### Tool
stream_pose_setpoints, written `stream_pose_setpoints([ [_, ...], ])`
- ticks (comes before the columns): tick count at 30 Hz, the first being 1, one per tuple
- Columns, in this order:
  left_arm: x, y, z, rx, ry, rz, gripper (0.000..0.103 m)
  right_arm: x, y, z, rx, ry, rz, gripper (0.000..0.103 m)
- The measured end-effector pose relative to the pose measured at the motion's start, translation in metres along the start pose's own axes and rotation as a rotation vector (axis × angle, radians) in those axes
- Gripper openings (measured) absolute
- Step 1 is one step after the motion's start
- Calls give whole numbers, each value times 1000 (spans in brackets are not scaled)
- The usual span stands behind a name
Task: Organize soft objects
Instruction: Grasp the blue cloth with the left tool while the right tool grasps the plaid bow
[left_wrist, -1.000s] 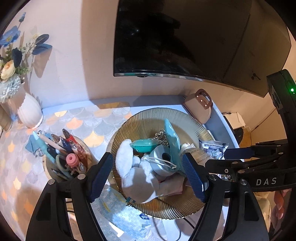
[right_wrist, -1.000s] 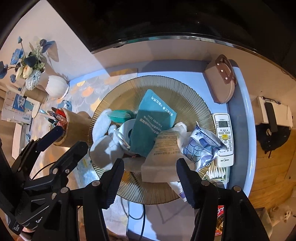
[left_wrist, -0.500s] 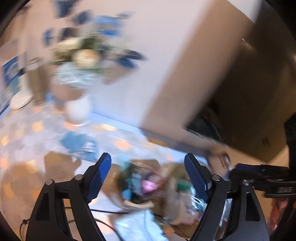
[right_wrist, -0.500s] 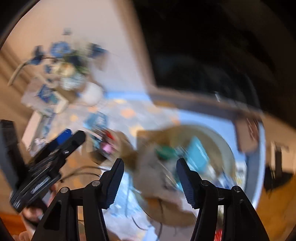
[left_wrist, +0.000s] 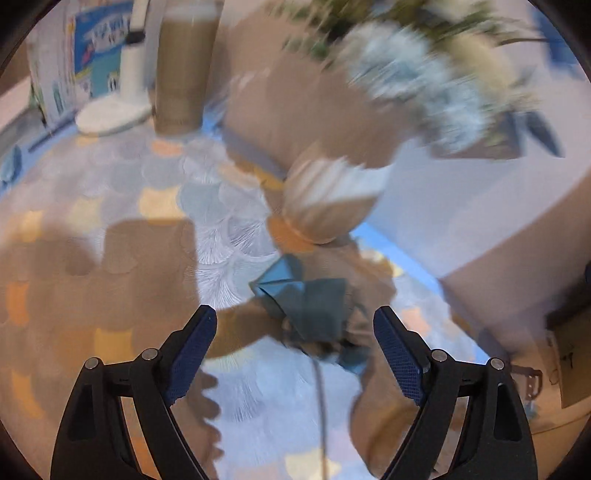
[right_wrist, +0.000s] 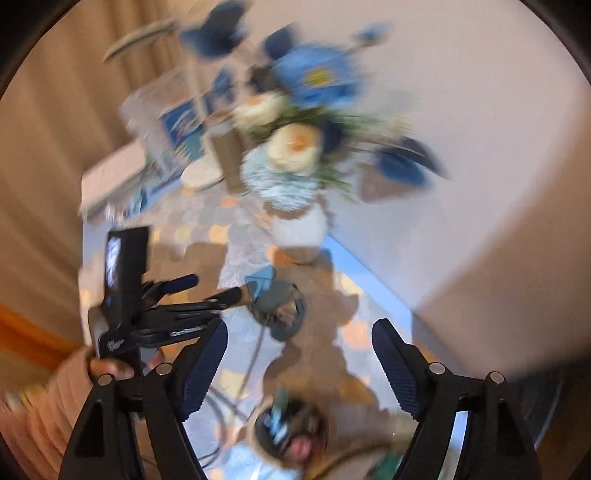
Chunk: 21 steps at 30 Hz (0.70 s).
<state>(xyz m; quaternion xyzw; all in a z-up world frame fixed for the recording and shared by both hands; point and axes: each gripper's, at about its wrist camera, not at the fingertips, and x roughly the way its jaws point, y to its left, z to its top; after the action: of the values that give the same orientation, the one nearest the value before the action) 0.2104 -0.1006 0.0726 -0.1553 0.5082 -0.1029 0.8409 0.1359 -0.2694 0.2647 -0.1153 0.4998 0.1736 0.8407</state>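
Left wrist: gripper (left_wrist: 295, 350) opening, empty.

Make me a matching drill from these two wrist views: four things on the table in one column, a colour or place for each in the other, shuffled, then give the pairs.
Things:
1. folded cloth
2. vase
3. pen holder
4. lamp base

Descriptions:
A. white and ribbed, holding flowers
B. blue, lying just in front of the vase
C. flat white disc beside a tall tan cylinder
D. round cup between the right gripper's fingers in its view

Pairs: 1-B, 2-A, 3-D, 4-C
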Motion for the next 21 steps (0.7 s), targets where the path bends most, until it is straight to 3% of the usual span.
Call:
stream_pose_setpoints([
  [4,33,10,2,16,45,-22,85,77,21,13,-243,141,-52,79],
  [8,56,10,3,42,87,-21,76,146,27,12,-370,298,-60,79],
  [10,58,2,4,105,57,10,67,164,27,11,-382,334,-26,79],
  [12,61,-1,3,144,46,40,45,182,26,12,-393,362,-8,79],
  [13,62,-2,4,156,36,53,41,193,26,12,-401,381,-3,79],
  [17,61,10,6,102,12,28,14,225,24,7,-431,426,8,79],
  [19,60,14,6,78,0,16,10,235,22,4,-436,417,15,79],
  [21,59,15,4,65,-14,18,7,243,19,1,-434,417,26,68],
])
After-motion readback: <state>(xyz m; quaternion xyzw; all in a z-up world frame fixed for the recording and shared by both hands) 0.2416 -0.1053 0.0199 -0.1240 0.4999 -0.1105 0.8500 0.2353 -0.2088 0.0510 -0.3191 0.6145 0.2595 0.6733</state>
